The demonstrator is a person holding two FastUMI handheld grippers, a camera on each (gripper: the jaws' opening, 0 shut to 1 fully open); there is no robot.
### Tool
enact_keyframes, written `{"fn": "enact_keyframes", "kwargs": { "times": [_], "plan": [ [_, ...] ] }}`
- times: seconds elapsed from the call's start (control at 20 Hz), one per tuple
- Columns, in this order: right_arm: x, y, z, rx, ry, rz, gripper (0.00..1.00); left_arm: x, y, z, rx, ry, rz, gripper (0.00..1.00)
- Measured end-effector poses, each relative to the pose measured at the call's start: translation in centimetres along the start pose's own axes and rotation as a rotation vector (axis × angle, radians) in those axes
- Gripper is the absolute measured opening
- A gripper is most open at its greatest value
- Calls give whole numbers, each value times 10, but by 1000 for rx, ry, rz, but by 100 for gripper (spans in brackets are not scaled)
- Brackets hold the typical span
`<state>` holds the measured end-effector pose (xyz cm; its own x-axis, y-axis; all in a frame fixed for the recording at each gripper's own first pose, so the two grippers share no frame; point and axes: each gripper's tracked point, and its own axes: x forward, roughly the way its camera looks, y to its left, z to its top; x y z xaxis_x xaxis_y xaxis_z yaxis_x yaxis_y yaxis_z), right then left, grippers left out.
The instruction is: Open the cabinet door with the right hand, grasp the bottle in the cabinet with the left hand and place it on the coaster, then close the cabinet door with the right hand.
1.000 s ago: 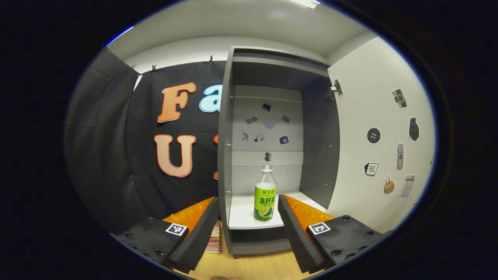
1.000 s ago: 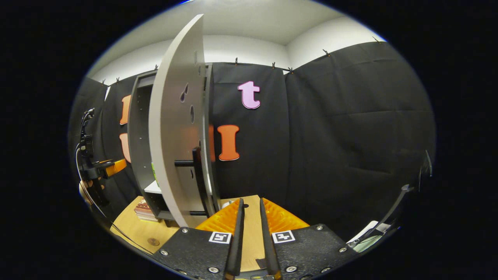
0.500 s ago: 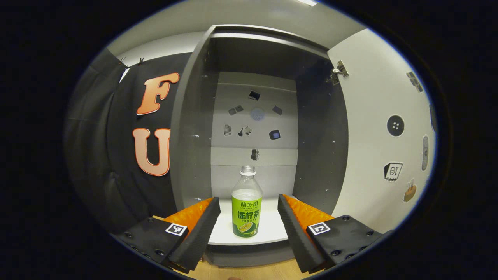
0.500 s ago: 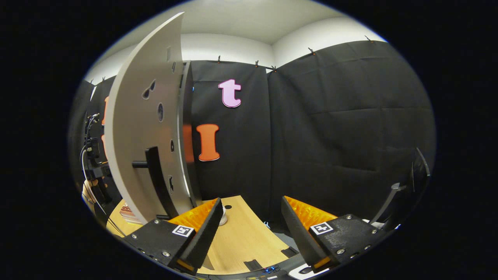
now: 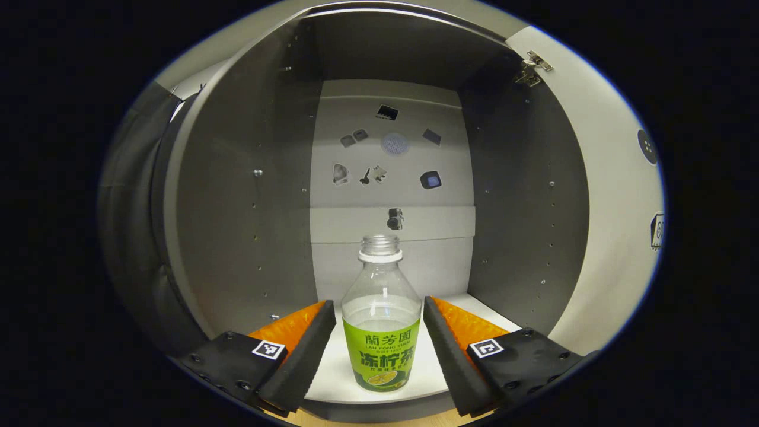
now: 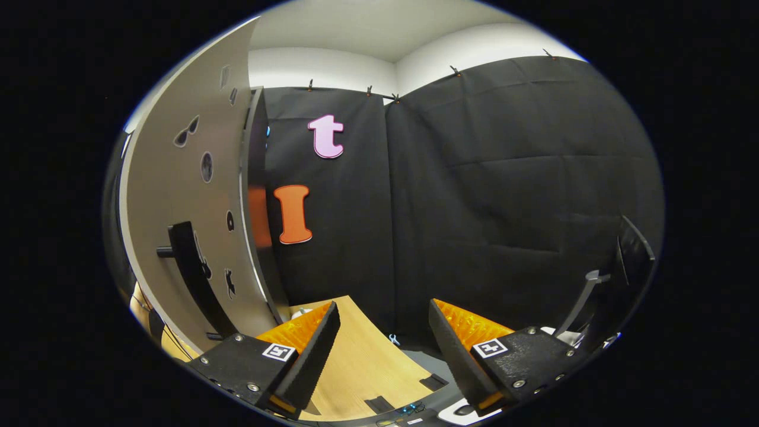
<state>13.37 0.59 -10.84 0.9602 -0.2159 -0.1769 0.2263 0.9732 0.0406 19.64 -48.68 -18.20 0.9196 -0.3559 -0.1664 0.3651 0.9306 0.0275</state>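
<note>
In the left gripper view a clear, capless bottle (image 5: 382, 314) with a green label stands upright on the white shelf (image 5: 332, 373) inside the grey cabinet (image 5: 243, 196). My left gripper (image 5: 379, 344) is open, with one finger on each side of the bottle's lower half and a gap on both sides. The cabinet door (image 5: 599, 196) stands swung open at the right. In the right gripper view my right gripper (image 6: 382, 344) is open and holds nothing; the open door (image 6: 178, 207) with its dark bar handle (image 6: 193, 273) is off to its left.
Small stickers dot the cabinet's back panel (image 5: 391, 160) and the door. A wooden table (image 6: 356, 362) runs under my right gripper up to the black cloth wall. A dark stand (image 6: 616, 279) rises at the right edge of the right gripper view.
My left gripper has moved forward into the cabinet until its fingers flank the bottle. My right gripper has opened, let go of the door and swung to the right, away from the handle.
</note>
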Motion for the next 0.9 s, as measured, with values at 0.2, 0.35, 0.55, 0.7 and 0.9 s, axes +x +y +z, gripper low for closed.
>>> {"fn": "enact_keyframes", "kwargs": {
  "times": [0.2,0.35,0.55,0.7,0.9],
  "plan": [
    [0,-1,-1,0,2,-13,93,-3,0,-1,-8,2,11,82],
    [1,1,-1,-4,1,-3,93,-26,0,3,-59,-6,-1,82],
    [1,4,-1,-14,2,21,93,-68,6,6,-32,-6,-30,82],
    [1,9,-1,-12,-1,43,93,-102,20,3,-20,-16,-17,81],
    [-2,16,-1,-17,-5,82,93,-143,56,-19,-5,-12,45,82]
  ]
}}
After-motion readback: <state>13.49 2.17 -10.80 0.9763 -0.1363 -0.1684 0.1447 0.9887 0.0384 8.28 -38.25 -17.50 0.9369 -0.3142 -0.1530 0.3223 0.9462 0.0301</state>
